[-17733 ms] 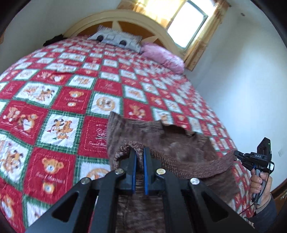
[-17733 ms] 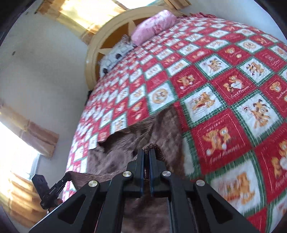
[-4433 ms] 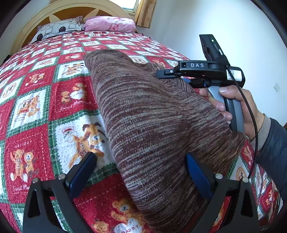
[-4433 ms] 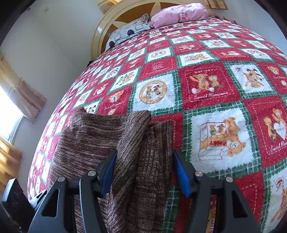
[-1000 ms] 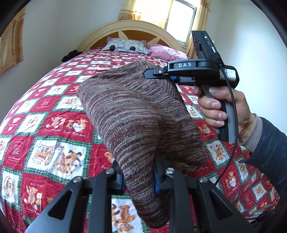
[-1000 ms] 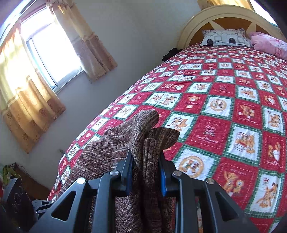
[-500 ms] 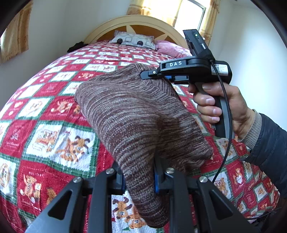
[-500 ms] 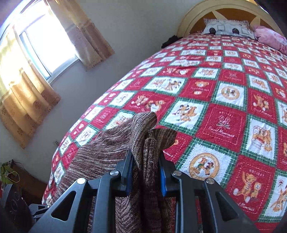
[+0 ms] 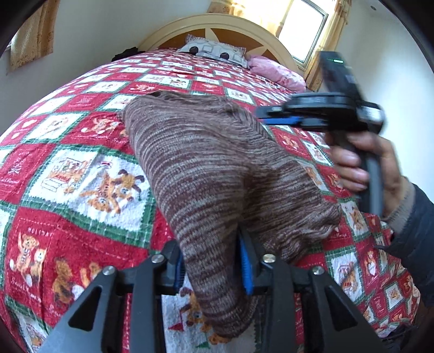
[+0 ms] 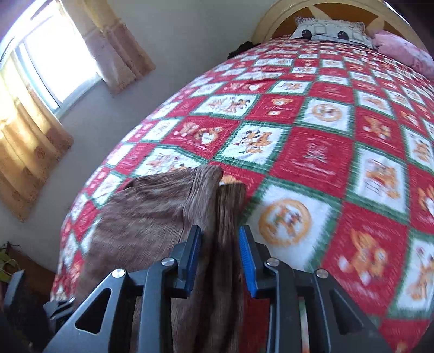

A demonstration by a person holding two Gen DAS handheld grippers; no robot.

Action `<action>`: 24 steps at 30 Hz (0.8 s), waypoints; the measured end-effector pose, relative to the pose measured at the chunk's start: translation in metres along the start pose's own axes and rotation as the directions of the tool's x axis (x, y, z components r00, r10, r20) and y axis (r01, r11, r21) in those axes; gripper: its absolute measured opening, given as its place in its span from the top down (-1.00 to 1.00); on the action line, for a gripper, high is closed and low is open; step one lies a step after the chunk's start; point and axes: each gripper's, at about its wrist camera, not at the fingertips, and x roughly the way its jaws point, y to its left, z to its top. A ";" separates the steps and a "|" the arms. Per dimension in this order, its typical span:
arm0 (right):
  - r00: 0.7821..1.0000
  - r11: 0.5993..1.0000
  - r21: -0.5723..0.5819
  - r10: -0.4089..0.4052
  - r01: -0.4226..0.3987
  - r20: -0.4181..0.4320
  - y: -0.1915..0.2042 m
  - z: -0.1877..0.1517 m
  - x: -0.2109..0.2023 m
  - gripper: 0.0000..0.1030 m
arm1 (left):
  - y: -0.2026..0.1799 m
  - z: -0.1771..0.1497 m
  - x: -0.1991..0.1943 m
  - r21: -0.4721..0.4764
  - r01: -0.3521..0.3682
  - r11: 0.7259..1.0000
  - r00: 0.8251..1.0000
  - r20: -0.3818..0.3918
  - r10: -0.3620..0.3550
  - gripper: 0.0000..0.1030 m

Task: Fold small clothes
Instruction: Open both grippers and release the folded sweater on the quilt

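sweater (image 9: 217, 163) on quilt (image 9: 81, 168), side window (image 10: 48, 62) right view only

A bed fills most of both views, covered by a red, white and green quilt (image 10: 312, 152) with teddy-bear squares. At the top stand a curved cream headboard (image 9: 217, 24), a grey pillow (image 9: 214, 50) and a pink pillow (image 9: 276, 73). White walls (image 10: 190, 32); a bright window (image 10: 48, 62) with yellow curtains (image 10: 24, 141) at upper left.

Brown sweater (image 9: 217, 168) between hand-held gripper (image 9: 213, 267) jaws
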 end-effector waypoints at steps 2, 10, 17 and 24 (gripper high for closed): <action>0.999 1.000 -0.006 0.030 -0.030 0.016 0.000 -0.018 -0.032 0.42 | -0.001 -0.002 -0.001 0.002 -0.005 1.000 1.000 0.002 0.005 0.27; 0.992 0.995 -0.091 0.037 -0.048 -0.122 0.030 -0.109 -0.063 0.42 | -0.011 -0.007 -0.004 0.007 -0.028 1.000 1.000 0.014 0.028 -0.04; 0.995 0.989 -0.128 -0.084 0.078 -0.045 0.034 -0.128 -0.085 0.90 | -0.023 -0.006 -0.011 0.038 -0.067 0.997 0.998 0.017 0.067 -0.29; 0.988 0.978 -0.157 -0.149 0.140 -0.050 0.032 -0.132 -0.090 0.89 | -0.007 -0.011 0.005 -0.015 -0.098 0.995 0.993 -0.066 0.097 -0.53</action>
